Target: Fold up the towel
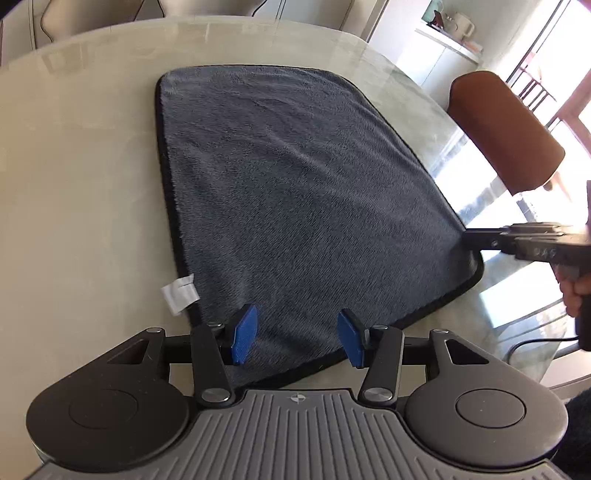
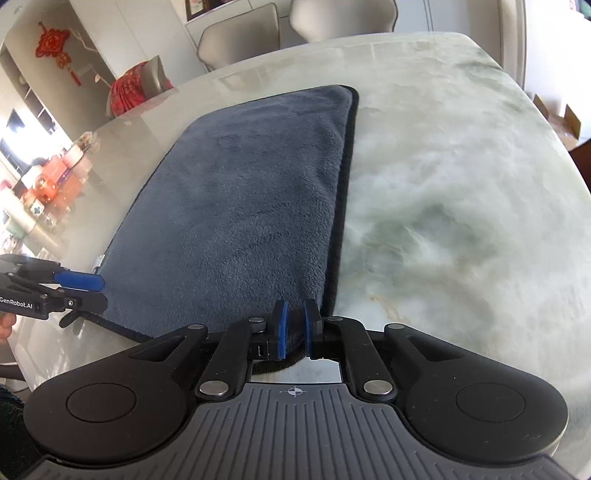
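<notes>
The grey towel point(image 1: 295, 177) lies flat on the pale marble table point(image 1: 81, 184), spread ahead of both grippers, its black-bound near edge under their fingertips. In the right wrist view a second bound edge runs just inside the right-hand one, so it looks already doubled once, though I cannot be sure.

The right gripper point(image 2: 294, 328) has its blue pads drawn together on the near right corner of the towel, cloth pinched between them. The left gripper point(image 1: 295, 338) stands with its pads apart over the near left part of the edge; the cloth lies below and between them, not gripped.

The main risk, as I judge it, is a lopsided fold: if the right corner is lifted while the left side is loose, the cloth would drag and twist, and the far edges would not meet. The plush pile is thick and the table smooth, so the whole towel may slide instead of folding. The left pads could also catch only the top layer.

A white care label point(image 1: 179, 293) sticks out just left of the left gripper and could be pinched by mistake. A brown chair back point(image 1: 506, 133) stands beyond the table's right rim, well apart from the towel. Pale chairs point(image 2: 332, 18) stand at the far side. Nothing lies on the table in the fold's path.
</notes>
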Available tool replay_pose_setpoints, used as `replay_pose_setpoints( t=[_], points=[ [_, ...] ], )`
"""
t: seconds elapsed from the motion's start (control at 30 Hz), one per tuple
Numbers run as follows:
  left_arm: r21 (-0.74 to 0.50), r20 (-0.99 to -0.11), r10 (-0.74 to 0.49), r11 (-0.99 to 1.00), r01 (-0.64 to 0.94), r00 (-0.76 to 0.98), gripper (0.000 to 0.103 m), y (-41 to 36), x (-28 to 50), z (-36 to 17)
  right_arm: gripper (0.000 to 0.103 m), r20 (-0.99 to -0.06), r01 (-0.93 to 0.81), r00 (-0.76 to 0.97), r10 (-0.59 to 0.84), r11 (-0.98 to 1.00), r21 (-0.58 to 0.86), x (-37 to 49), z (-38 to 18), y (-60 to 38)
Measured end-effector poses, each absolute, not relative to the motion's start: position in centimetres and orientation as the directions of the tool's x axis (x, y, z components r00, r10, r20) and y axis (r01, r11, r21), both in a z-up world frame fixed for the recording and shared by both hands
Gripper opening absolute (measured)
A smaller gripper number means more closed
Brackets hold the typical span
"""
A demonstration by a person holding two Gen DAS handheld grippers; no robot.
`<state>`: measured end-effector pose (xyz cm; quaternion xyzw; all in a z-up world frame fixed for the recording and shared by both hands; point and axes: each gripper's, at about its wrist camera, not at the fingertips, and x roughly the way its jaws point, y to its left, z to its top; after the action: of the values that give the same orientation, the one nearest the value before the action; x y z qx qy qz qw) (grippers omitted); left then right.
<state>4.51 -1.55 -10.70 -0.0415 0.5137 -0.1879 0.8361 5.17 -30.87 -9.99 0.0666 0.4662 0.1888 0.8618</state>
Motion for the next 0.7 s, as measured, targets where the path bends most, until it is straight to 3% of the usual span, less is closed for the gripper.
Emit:
replay_pose_setpoints(
  t=[0.17,0.3,0.57,0.7],
  points=[
    [-0.291,-0.855,-0.355,0.932,0.216,0.378,0.059,-1.8,4.6,-9.8,0.020,-0.785,-0.335,0.479,0.392,0.909,0.250,4.5,-8.7,-28.8],
    [-0.314,-0.847,-0.382,0.921,0.231,0.371,0.062,-2.2,4.3,-9.7,0.021,-0.799,-0.401,0.446,0.402,0.888,0.223,3.9,-9.5,-27.6],
    [-0.318,-0.853,-0.366,0.930,0.186,0.371,0.062,-0.7,3.2,-10.2,0.020,-0.791,-0.346,0.451,0.413,0.898,0.271,3.0,-9.8,-30.2],
    [-0.286,-0.854,-0.337,0.940,0.184,0.395,0.064,-0.3,2.2,-9.6,0.023,-0.807,-0.356,0.475,0.351,0.915,0.189,2.3,-8.7,-29.6]
  ],
)
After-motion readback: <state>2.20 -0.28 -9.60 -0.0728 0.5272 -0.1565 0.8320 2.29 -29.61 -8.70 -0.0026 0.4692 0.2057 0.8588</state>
